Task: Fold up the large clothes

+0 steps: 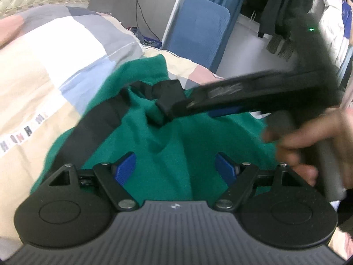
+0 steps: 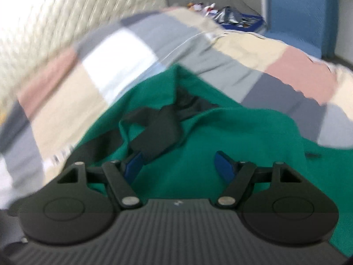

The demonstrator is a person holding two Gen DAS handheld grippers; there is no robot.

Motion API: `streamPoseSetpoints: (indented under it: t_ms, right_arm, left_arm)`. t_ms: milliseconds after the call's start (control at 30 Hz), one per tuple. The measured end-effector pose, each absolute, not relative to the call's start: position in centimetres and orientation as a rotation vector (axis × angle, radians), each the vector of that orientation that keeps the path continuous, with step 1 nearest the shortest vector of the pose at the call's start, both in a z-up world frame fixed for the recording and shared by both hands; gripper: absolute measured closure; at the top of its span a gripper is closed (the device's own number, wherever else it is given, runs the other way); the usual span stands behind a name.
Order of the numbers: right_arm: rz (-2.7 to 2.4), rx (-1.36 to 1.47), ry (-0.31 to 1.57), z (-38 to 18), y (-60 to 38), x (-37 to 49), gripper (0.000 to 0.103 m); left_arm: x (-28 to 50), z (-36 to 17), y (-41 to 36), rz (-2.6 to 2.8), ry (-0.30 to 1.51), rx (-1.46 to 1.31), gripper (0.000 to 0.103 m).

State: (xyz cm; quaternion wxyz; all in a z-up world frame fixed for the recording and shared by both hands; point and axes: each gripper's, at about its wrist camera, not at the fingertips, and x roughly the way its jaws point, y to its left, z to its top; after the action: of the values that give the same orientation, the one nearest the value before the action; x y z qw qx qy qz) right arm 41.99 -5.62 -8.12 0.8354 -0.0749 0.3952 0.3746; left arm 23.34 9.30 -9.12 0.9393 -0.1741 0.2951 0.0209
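Note:
A green garment (image 1: 158,137) with black trim (image 1: 99,119) lies crumpled on a patchwork quilt (image 1: 55,50). My left gripper (image 1: 175,167) hovers over the green cloth, open, with nothing pinched between its blue pads (image 1: 124,167). In the same view my right gripper (image 1: 174,108) reaches in from the right, blurred, with a person's hand (image 1: 308,141) on its handle; its tip is by the black collar (image 1: 167,90). In the right wrist view the right gripper (image 2: 179,164) stands open above the garment (image 2: 231,137), and a black strap (image 2: 154,128) lies just beyond its left pad (image 2: 134,163).
The quilt (image 2: 264,50) covers the bed on all sides of the garment. A blue padded panel (image 1: 198,24) stands behind the bed, with dark clothes (image 1: 280,6) hanging at the right. A blue box of clutter (image 2: 238,21) and a cream quilted headboard (image 2: 55,15) lie beyond.

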Motion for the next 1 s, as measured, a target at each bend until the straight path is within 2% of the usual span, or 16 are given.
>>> streamPoseSetpoints:
  t_ms: [133,200,233,267,333,367,433,633,700,767,833,933,1000]
  right_arm:
    - [0.756,-0.209,0.874,-9.8,-1.6,43.3,0.027]
    - [0.733,-0.212,0.856,-10.2,0.0,44.2,0.032]
    - [0.712,-0.218,0.853,-10.3,0.8,44.8,0.044]
    - [0.687,-0.215,0.865,-10.4,1.5,45.4,0.06]
    - [0.643,-0.193,0.89,-10.3,2.5,46.5,0.079]
    - [0.633,-0.185,0.883,-9.9,2.7,46.8,0.084]
    - [0.62,-0.204,0.844,-8.5,3.6,47.3,0.086]
    - [0.563,-0.148,0.798,-7.2,4.0,50.0,0.084]
    - [0.544,-0.135,0.83,-9.1,4.1,51.0,0.076]
    - [0.531,-0.156,0.821,-11.3,4.5,51.7,0.053]
    - [0.523,-0.165,0.837,-13.1,4.4,52.0,0.05]
    - [0.54,-0.094,0.837,-12.7,3.3,51.6,0.049]
    - [0.566,-0.062,0.834,-11.3,2.1,50.8,0.042]
  left_arm:
    - [22.5,-9.3,10.6,0.046,0.587,-0.404,0.02]
    - [22.3,-9.5,11.3,0.039,0.574,-0.443,0.02]
    - [22.4,-9.6,11.6,0.032,0.566,-0.457,0.02]
    - [22.4,-9.7,11.8,0.031,0.559,-0.464,0.02]
    - [22.5,-10.0,12.3,0.034,0.547,-0.476,0.02]
    - [22.5,-10.1,12.4,0.032,0.54,-0.483,0.02]
    - [22.4,-10.1,12.7,0.027,0.523,-0.495,0.02]
    - [22.3,-10.4,14.0,0.026,0.485,-0.568,0.02]
    - [22.4,-10.6,14.1,0.026,0.492,-0.569,0.02]
    - [22.6,-10.9,14.2,0.023,0.494,-0.562,0.02]
    - [22.7,-11.0,14.1,0.02,0.492,-0.549,0.02]
    - [22.6,-11.1,14.1,0.011,0.487,-0.546,0.02]
    - [22.7,-11.2,14.4,0.005,0.482,-0.557,0.02]
